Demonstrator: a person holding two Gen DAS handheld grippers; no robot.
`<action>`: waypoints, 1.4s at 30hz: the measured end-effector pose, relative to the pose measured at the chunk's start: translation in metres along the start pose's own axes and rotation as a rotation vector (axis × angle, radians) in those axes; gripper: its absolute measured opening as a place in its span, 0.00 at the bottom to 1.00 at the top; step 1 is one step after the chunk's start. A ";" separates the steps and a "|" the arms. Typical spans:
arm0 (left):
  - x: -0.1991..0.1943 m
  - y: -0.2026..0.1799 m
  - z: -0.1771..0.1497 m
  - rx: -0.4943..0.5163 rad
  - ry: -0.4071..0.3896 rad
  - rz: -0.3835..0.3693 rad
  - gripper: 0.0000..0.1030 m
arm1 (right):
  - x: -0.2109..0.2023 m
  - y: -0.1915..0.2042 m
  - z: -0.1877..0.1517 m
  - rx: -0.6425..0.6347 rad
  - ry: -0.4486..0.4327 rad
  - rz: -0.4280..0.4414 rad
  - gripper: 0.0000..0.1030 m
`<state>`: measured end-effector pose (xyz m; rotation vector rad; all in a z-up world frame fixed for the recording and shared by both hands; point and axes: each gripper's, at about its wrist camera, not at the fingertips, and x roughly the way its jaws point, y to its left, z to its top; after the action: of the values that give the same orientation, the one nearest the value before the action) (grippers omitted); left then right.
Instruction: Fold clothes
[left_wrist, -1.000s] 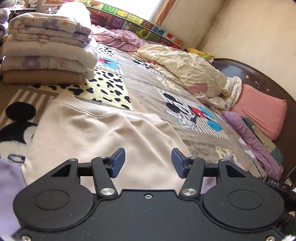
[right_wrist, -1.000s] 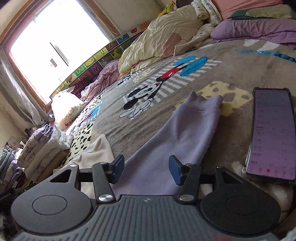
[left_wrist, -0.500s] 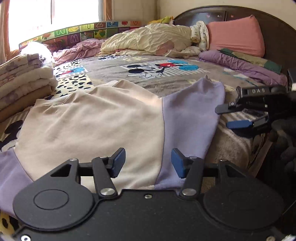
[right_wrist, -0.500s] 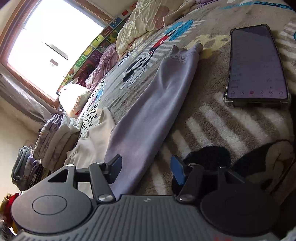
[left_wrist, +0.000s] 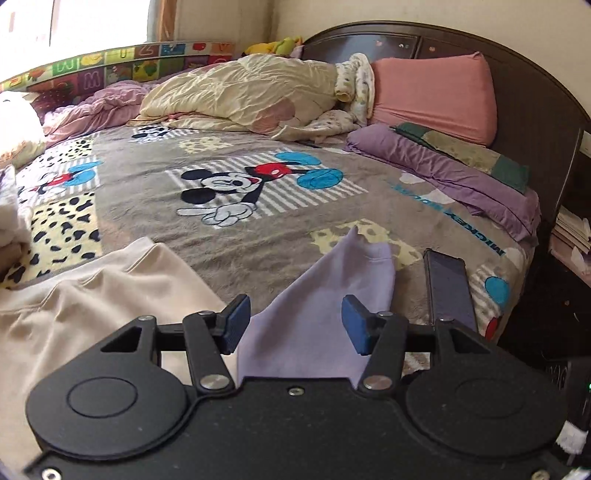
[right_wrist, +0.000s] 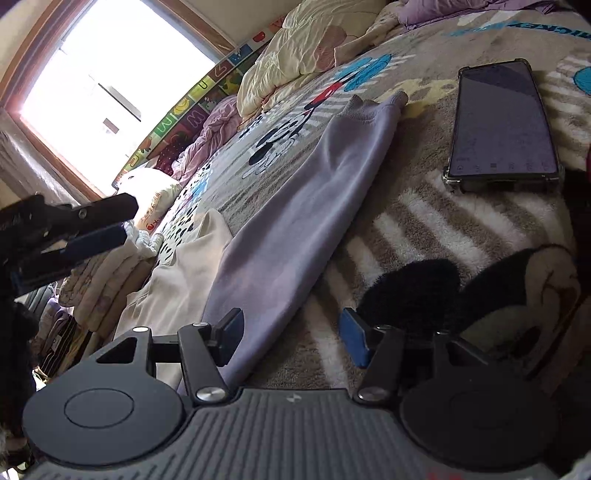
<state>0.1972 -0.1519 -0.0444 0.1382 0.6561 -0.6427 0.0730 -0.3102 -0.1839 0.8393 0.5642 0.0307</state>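
A sweatshirt lies flat on the bed, with a cream body (left_wrist: 85, 310) and a lilac sleeve (left_wrist: 332, 295) stretched toward the headboard. My left gripper (left_wrist: 295, 325) hovers open just above the sleeve's near end, nothing between its blue pads. In the right wrist view the same lilac sleeve (right_wrist: 303, 221) runs diagonally, its ribbed cuff (right_wrist: 373, 107) at the far end, and the cream body (right_wrist: 177, 288) sits to its left. My right gripper (right_wrist: 291, 338) is open at the sleeve's lower edge, over the blanket. The left gripper (right_wrist: 85, 236) shows at the left edge of that view.
A phone (right_wrist: 502, 125) lies on the cartoon-mouse blanket (left_wrist: 229, 195) right of the sleeve. Stacked folded clothes (right_wrist: 107, 273) stand at the left. A crumpled yellow quilt (left_wrist: 243, 96), pink pillow (left_wrist: 432, 96) and purple bedding (left_wrist: 443, 166) fill the far side by the dark headboard (left_wrist: 532, 110).
The left gripper has swung right, from over the cream body to over the lilac sleeve. The right gripper has shifted right of the sleeve. Both stayed open.
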 end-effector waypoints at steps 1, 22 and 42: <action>0.014 -0.015 0.011 0.040 0.022 -0.024 0.52 | -0.011 -0.012 -0.003 0.090 -0.041 0.020 0.54; 0.209 -0.164 0.019 0.575 0.274 0.136 0.09 | -0.034 -0.067 -0.003 0.293 -0.105 0.078 0.46; -0.026 0.056 0.046 -0.263 -0.194 -0.040 0.04 | -0.001 0.058 -0.024 -0.451 -0.097 -0.007 0.58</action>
<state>0.2388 -0.1083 0.0036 -0.1799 0.5508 -0.5941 0.0712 -0.2543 -0.1549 0.3971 0.4450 0.1063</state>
